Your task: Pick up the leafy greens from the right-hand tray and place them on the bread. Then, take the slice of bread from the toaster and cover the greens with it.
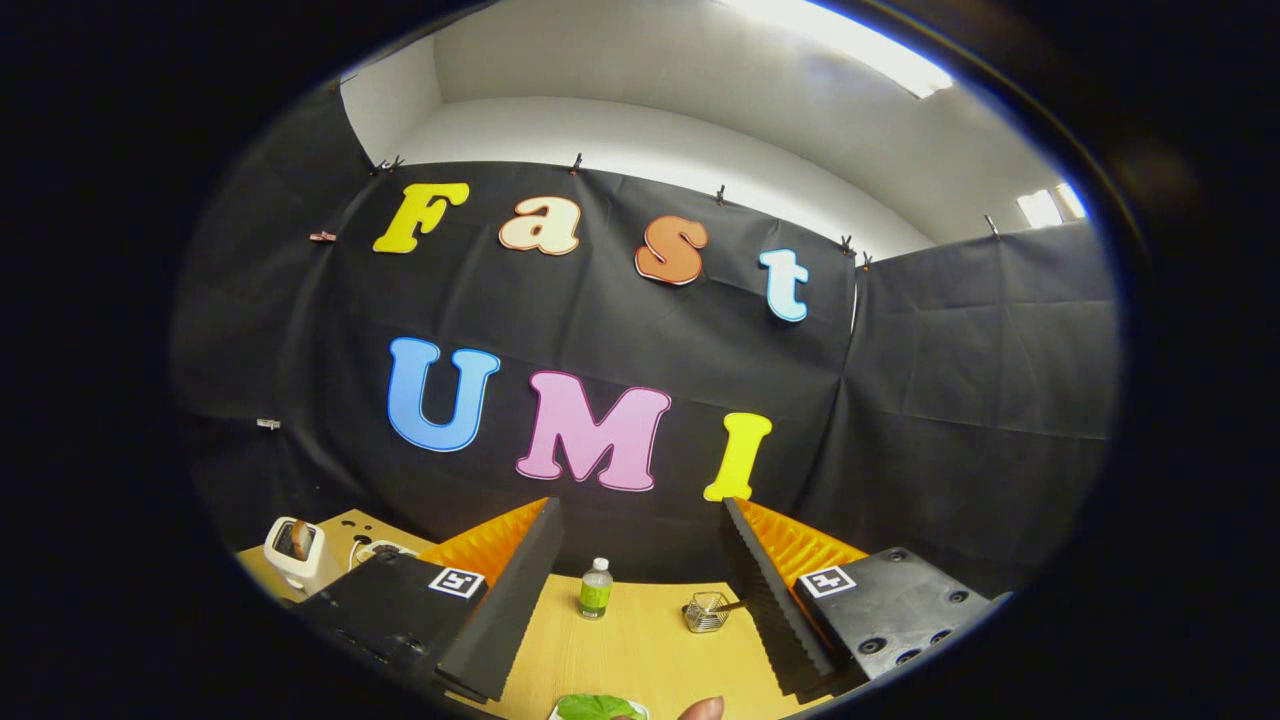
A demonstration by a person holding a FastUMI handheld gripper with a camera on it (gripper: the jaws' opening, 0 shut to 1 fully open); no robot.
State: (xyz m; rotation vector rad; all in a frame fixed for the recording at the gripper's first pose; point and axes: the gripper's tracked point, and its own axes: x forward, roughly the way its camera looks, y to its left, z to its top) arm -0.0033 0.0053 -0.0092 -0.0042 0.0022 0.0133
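Recording booth, black cloth walls (pixel 960 380), wooden table (pixel 640 650)

The gripper (pixel 640 590) holds its fingers wide apart over the wooden table (pixel 640 650), gripping nothing. The gap between them is bare tabletop. Beyond them, near the far edge, a small green-labelled bottle (pixel 596 588) and a wire holder (pixel 707 612) stand apart. The toaster (pixel 295 550) stands well off left. The leafy greens (pixel 598 707) lie nearest, beside a fingertip (pixel 702 709).
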